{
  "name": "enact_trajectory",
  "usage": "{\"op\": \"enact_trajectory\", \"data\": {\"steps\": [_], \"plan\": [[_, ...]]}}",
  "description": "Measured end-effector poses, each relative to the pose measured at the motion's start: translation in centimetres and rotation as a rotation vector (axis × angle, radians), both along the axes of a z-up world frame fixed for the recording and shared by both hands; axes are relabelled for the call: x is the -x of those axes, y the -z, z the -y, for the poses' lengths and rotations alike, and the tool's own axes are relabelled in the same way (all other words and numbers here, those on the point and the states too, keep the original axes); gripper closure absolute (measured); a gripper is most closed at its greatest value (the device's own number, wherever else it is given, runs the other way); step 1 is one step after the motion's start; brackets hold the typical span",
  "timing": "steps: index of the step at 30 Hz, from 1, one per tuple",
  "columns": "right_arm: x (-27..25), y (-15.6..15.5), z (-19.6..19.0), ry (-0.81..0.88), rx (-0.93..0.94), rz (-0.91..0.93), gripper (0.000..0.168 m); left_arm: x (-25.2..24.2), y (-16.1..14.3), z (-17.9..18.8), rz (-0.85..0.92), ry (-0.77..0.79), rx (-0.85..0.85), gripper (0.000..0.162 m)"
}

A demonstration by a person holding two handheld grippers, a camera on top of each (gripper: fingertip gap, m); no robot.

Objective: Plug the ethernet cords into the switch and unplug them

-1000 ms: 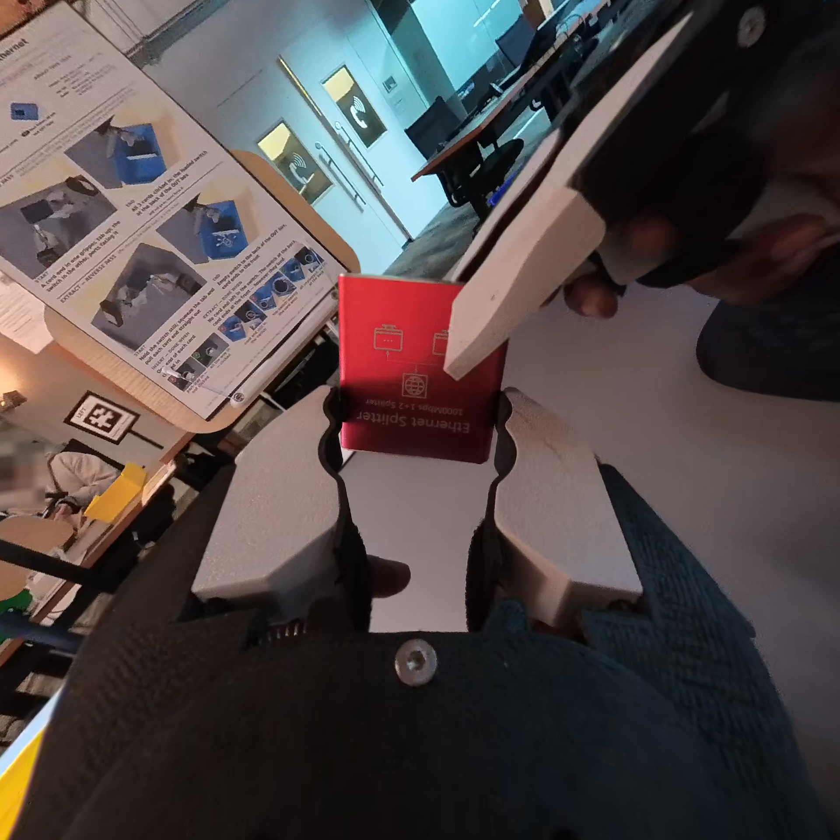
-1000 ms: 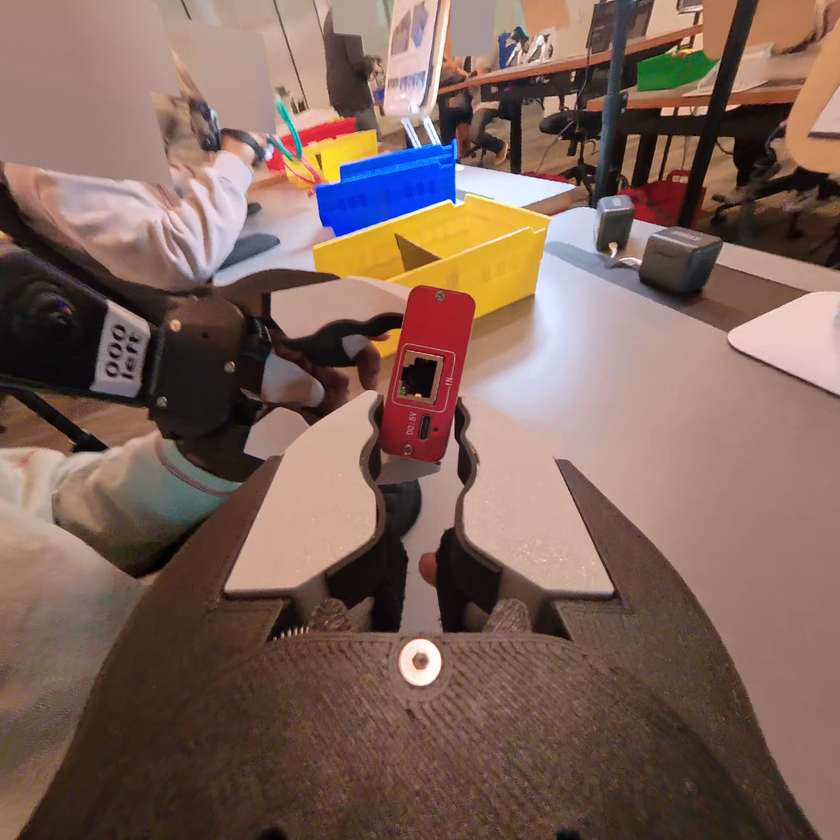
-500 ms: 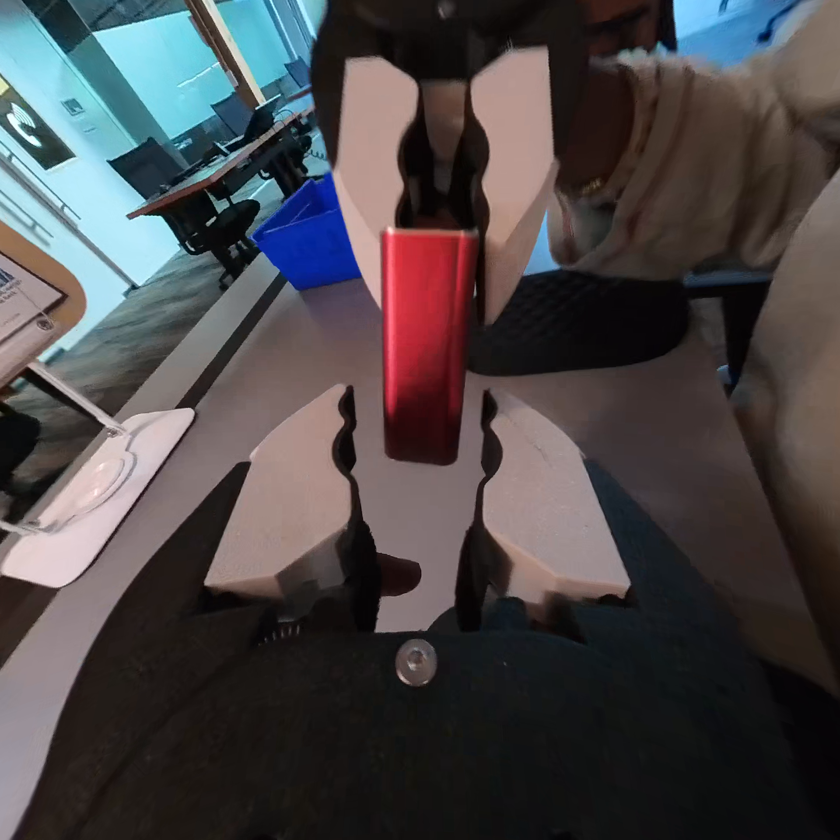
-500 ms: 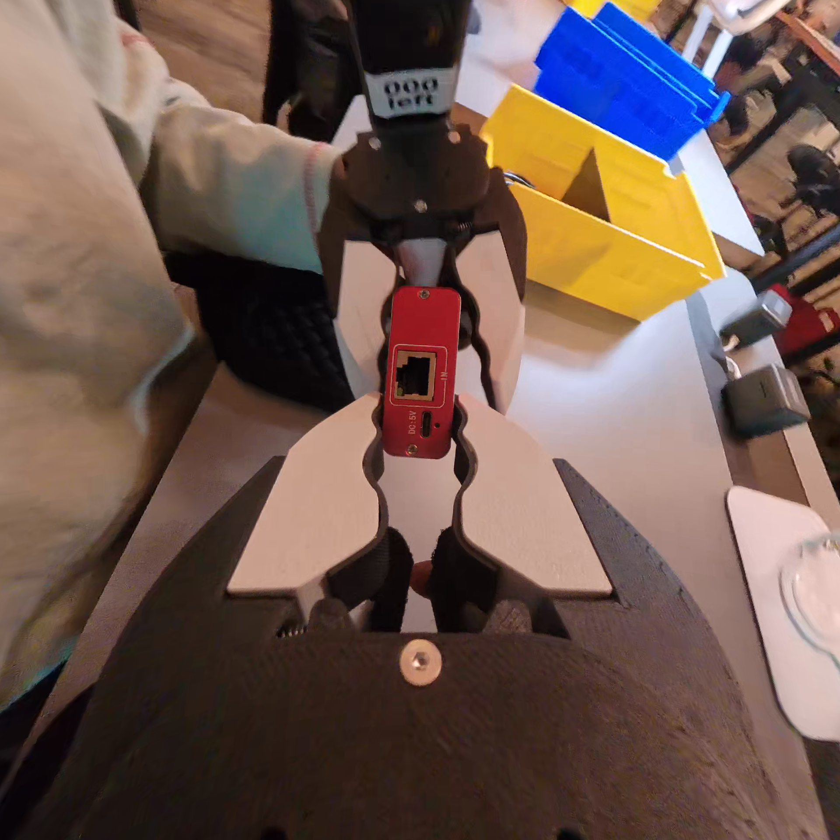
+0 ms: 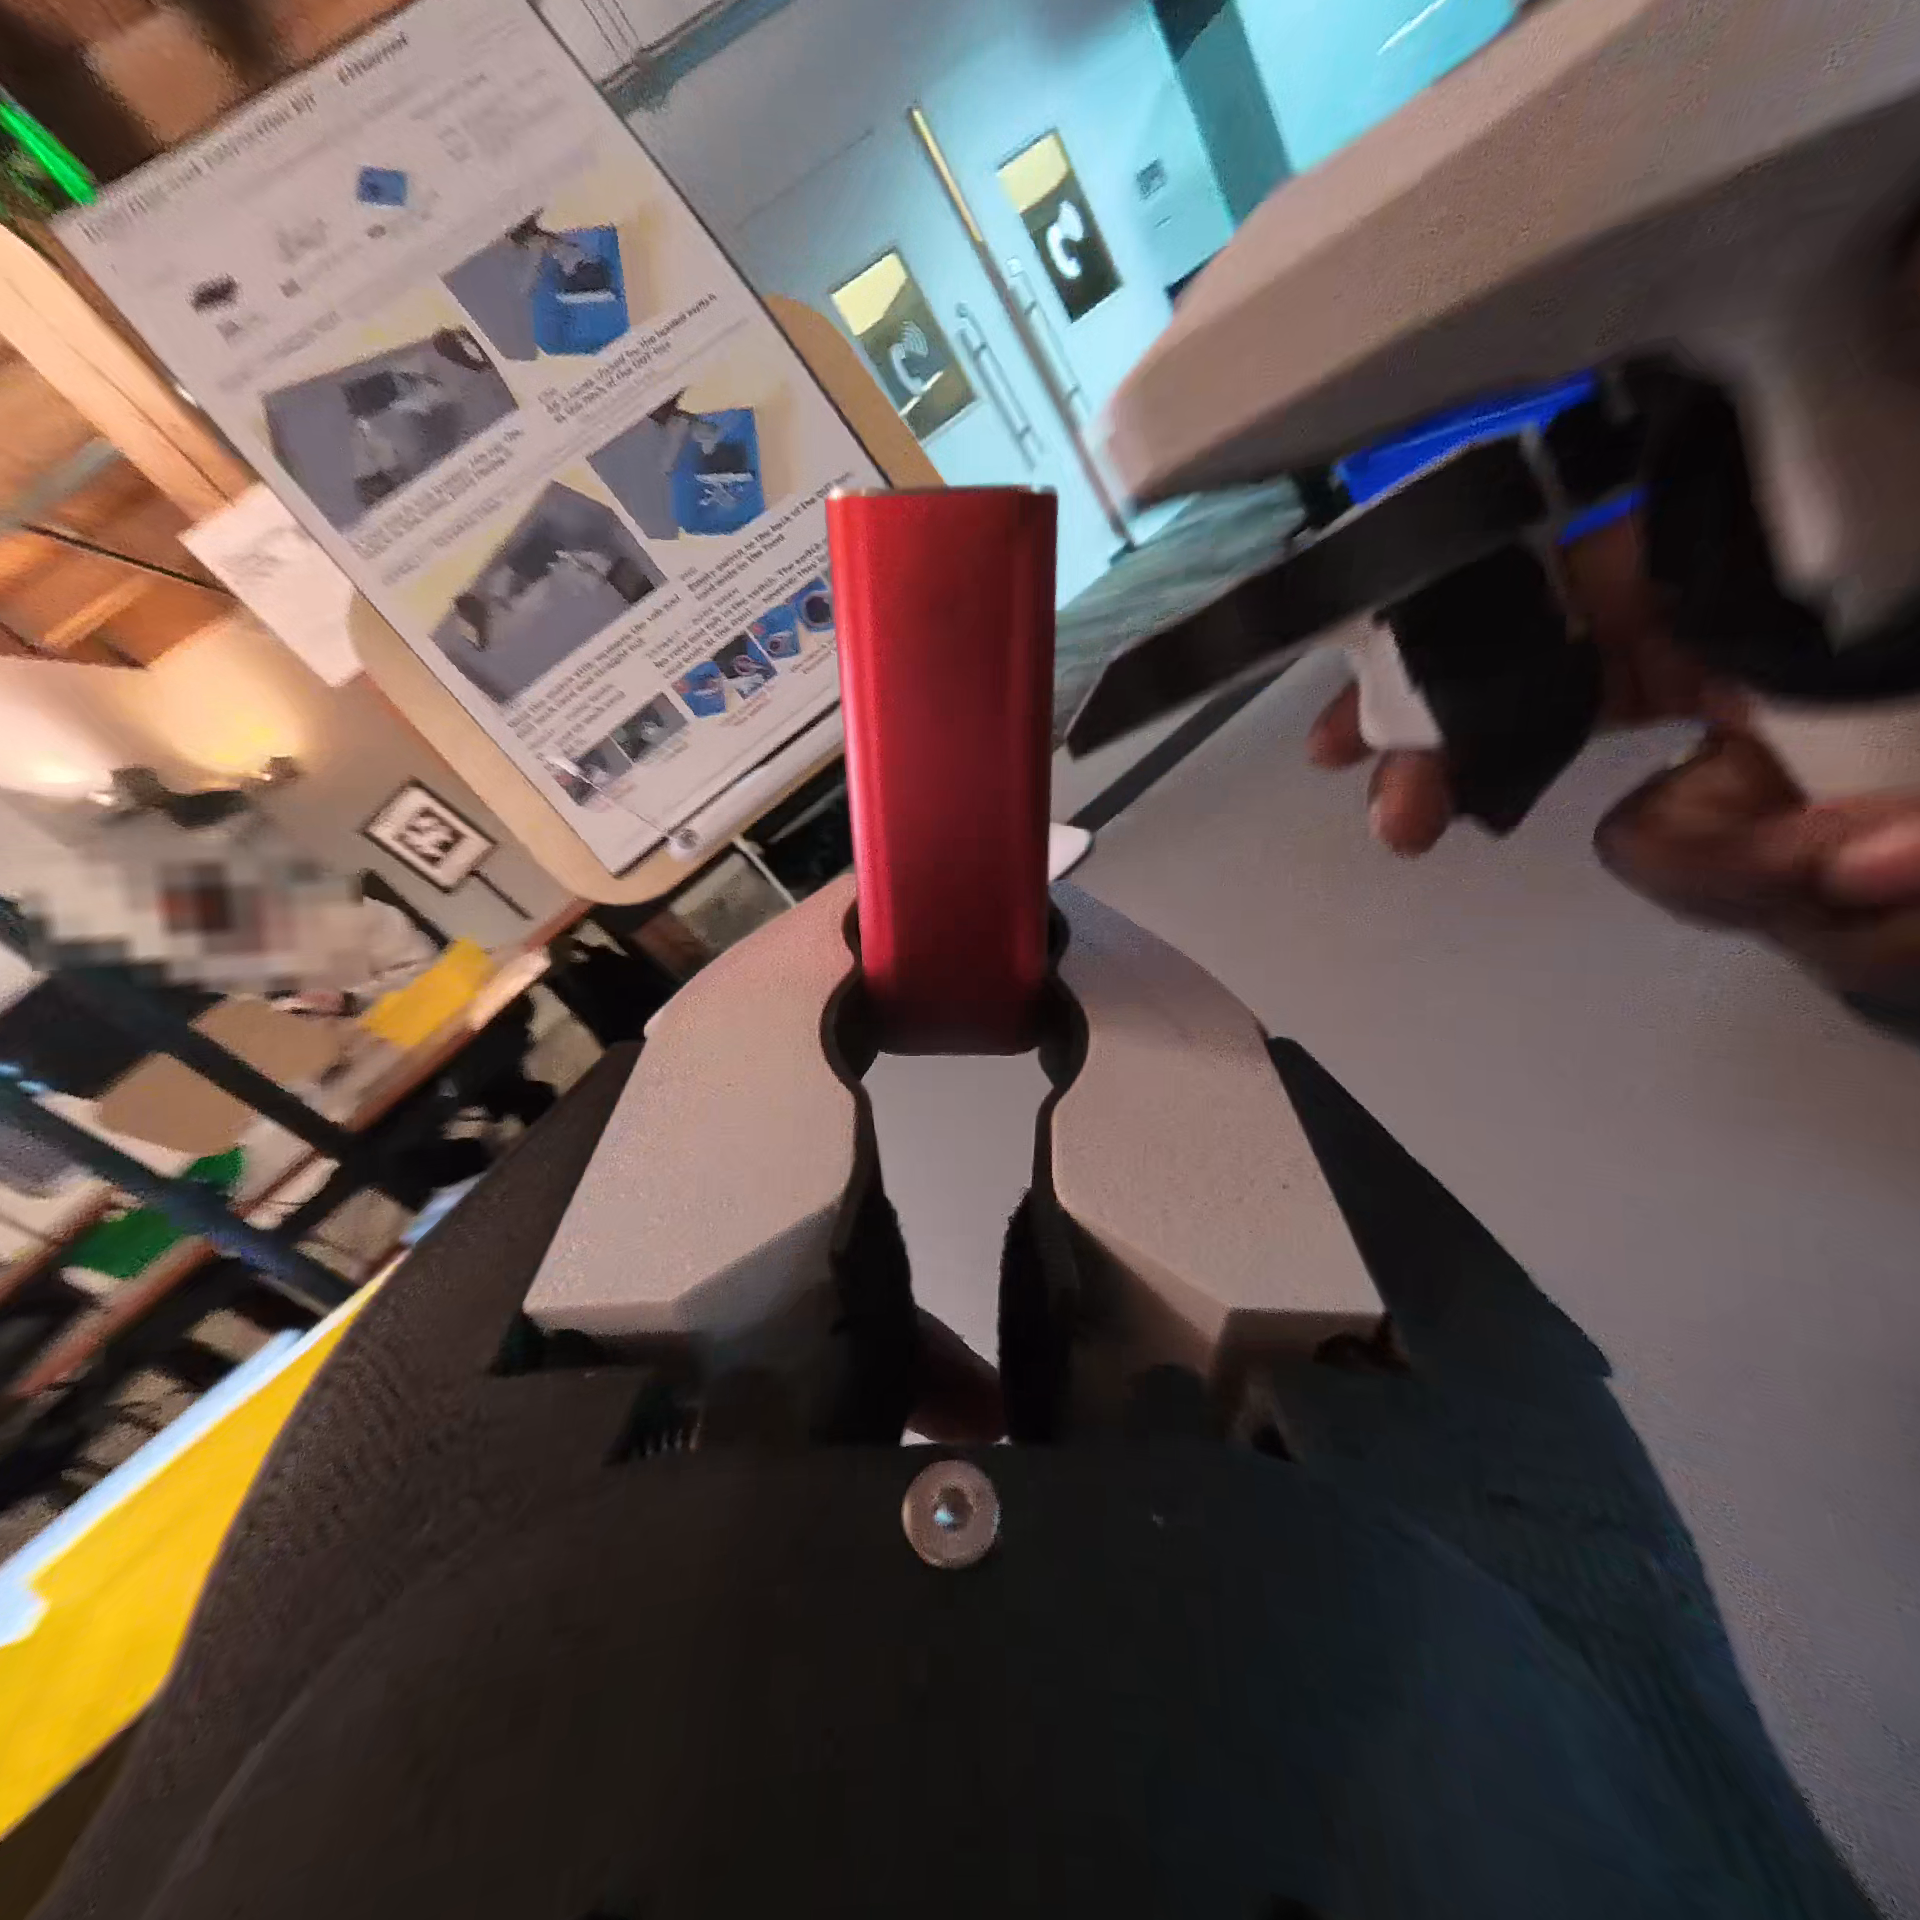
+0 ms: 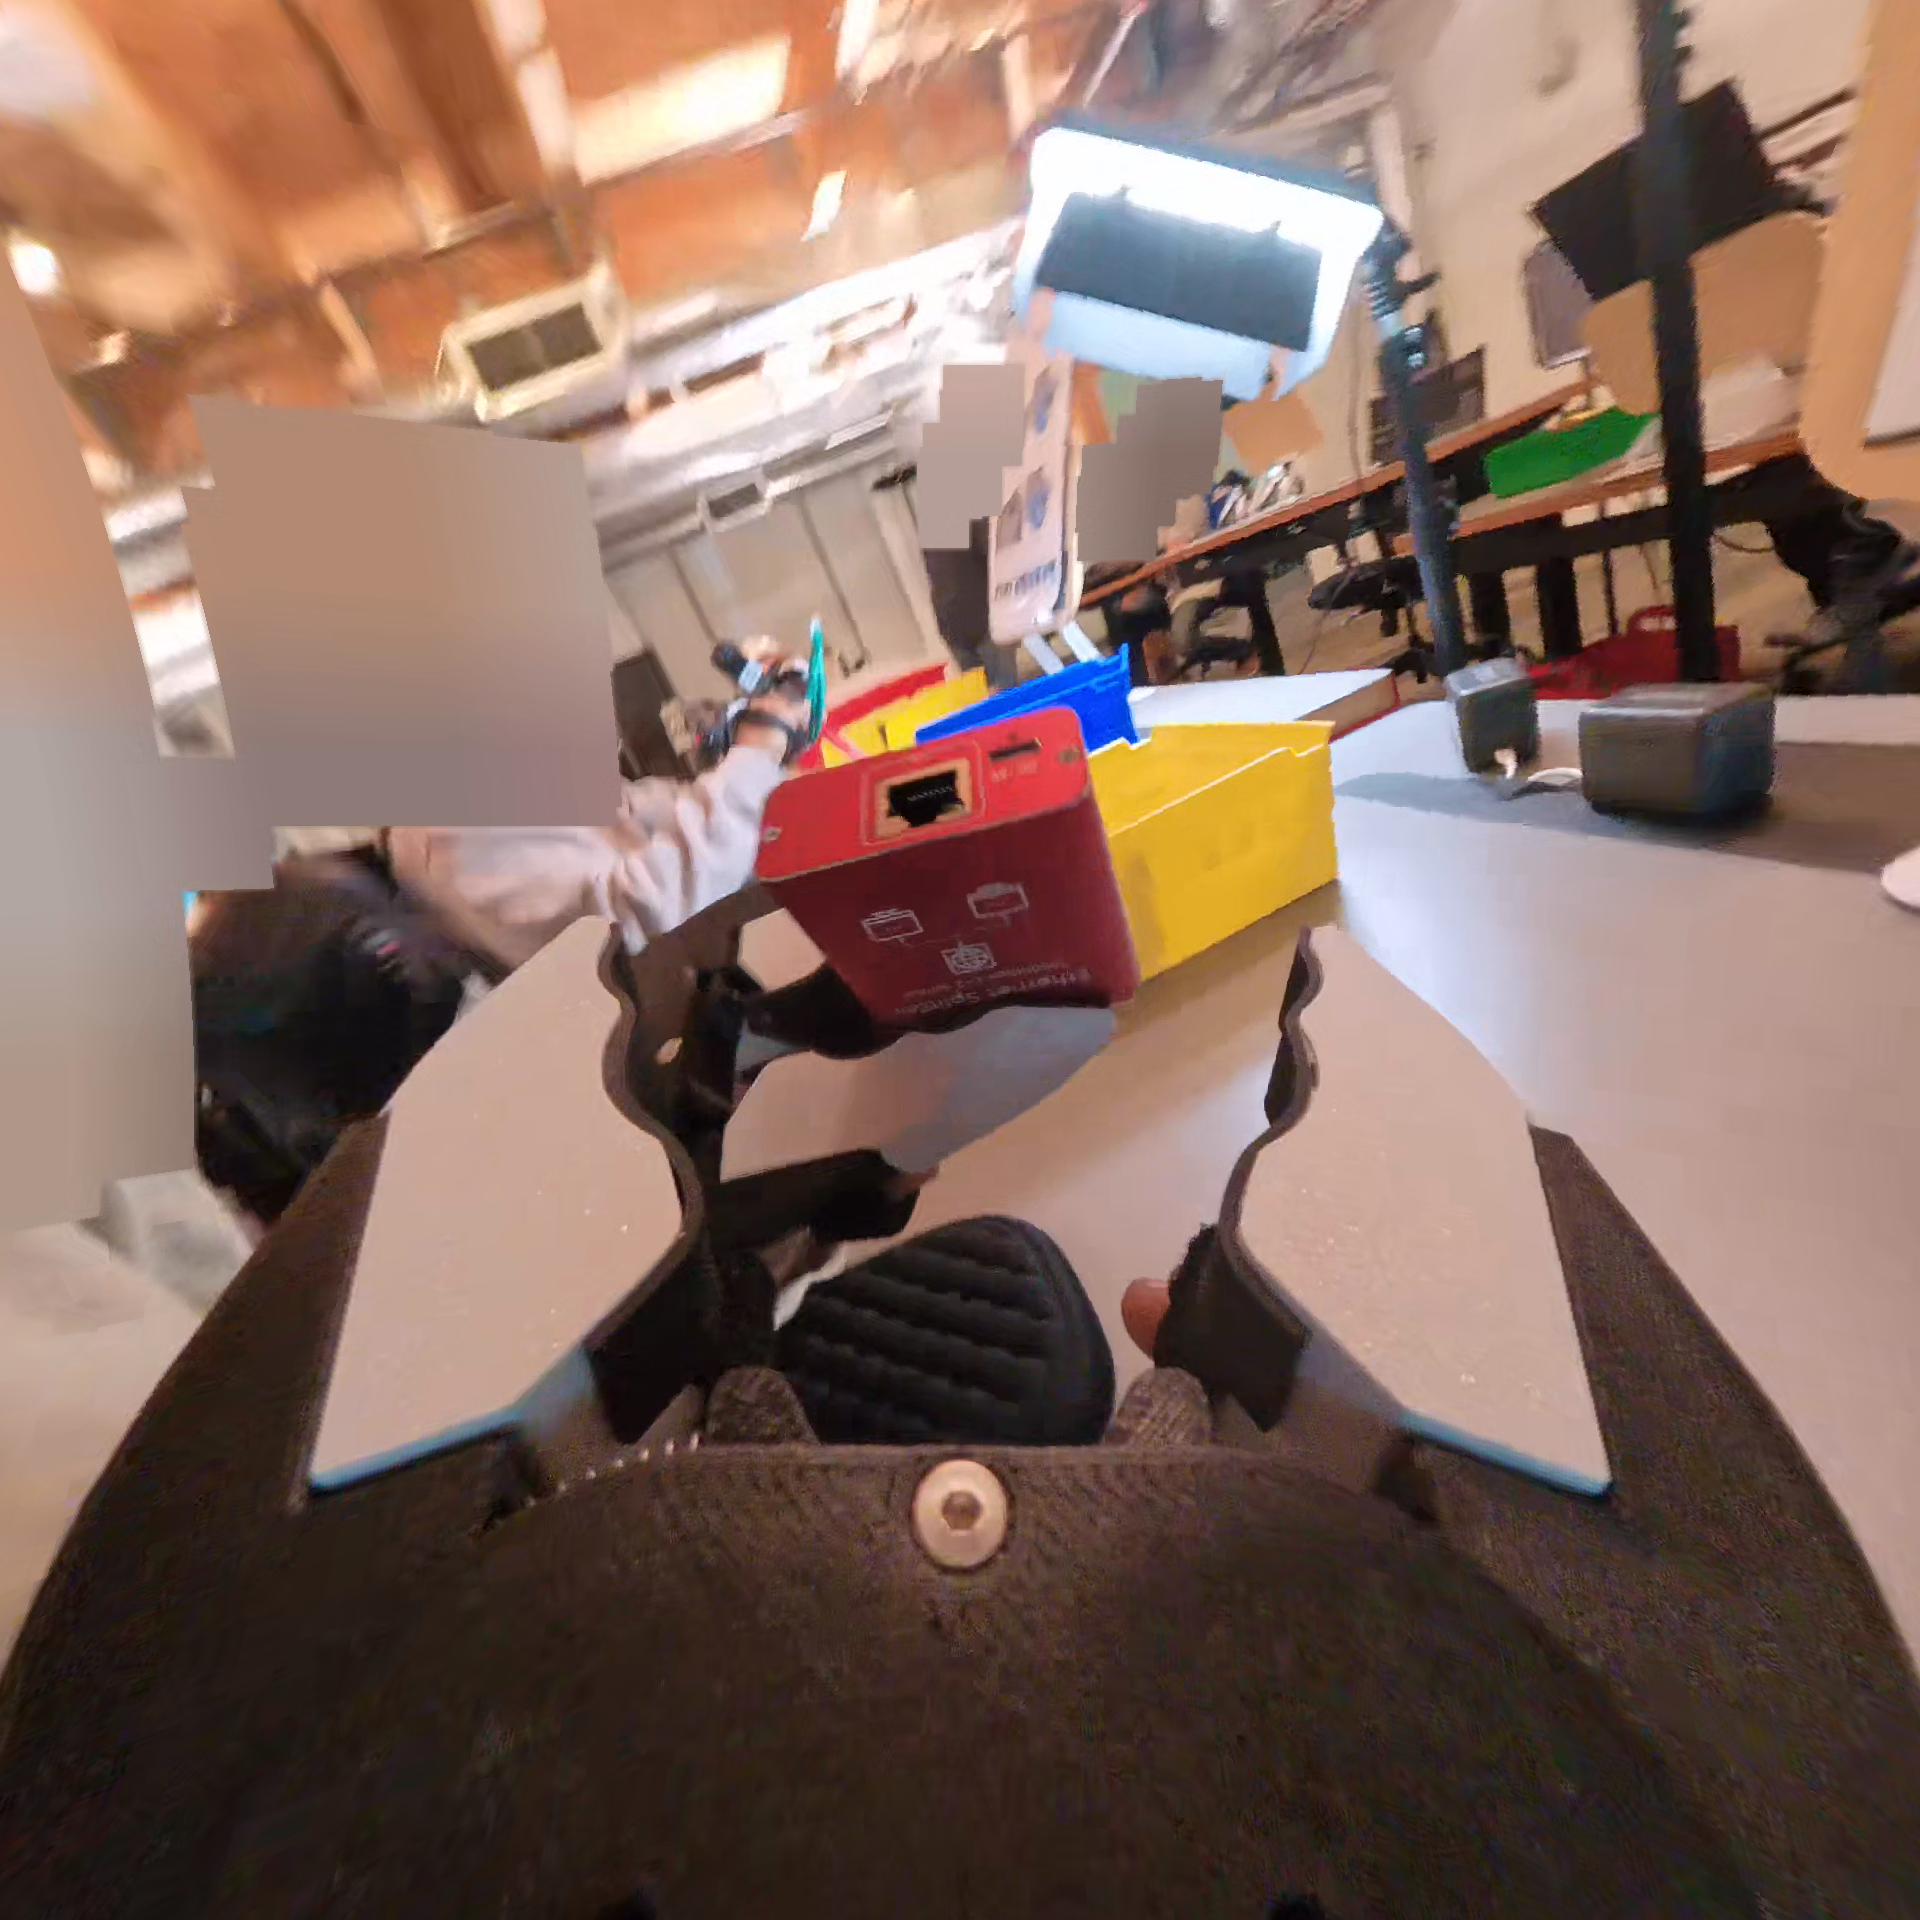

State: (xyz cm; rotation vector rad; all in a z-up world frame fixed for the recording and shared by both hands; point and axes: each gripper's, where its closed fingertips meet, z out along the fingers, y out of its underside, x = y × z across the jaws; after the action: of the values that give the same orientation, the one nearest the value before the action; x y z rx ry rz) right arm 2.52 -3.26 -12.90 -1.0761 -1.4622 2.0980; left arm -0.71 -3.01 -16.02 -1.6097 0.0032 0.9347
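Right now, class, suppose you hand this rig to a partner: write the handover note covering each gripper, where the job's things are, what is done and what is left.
Left gripper: shut on the red switch, holding it by one end, clear of the grey table.
Right gripper: open and empty, just in front of the switch's port end.
Yellow bin stands on the table behind the switch.
No ethernet cords are visible in either view.
Done: switch picked up, port empty.
Left: find the cords, plug them in, then unplug them.

Switch (image 5: 943, 748) clamped upright between left gripper (image 5: 951, 971) fingers, frame centre.
Poster board (image 5: 488, 436) upper left behind it; bin (image 6: 1216, 831) behind switch; right gripper (image 6: 956, 1049) spread wide below it.
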Motion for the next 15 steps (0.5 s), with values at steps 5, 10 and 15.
{"op": "enact_trajectory", "data": {"steps": [5,10,15], "plan": [[0.6,0.1,-0.2,0.142,-0.016,-0.099,0.081,-1.4,0.3,-1.2,-0.161,-0.050,0.112,0.135],[-0.3,-0.3,-0.4,0.091,-0.053,-0.127,0.093,-2.8,0.6,-1.8,-0.130,0.057,0.094,0.133],[-1.1,-2.1,-3.2,-0.148,0.457,-0.002,0.093,-4.3,0.1,-1.4,0.153,0.296,-0.001,0.100]]}}
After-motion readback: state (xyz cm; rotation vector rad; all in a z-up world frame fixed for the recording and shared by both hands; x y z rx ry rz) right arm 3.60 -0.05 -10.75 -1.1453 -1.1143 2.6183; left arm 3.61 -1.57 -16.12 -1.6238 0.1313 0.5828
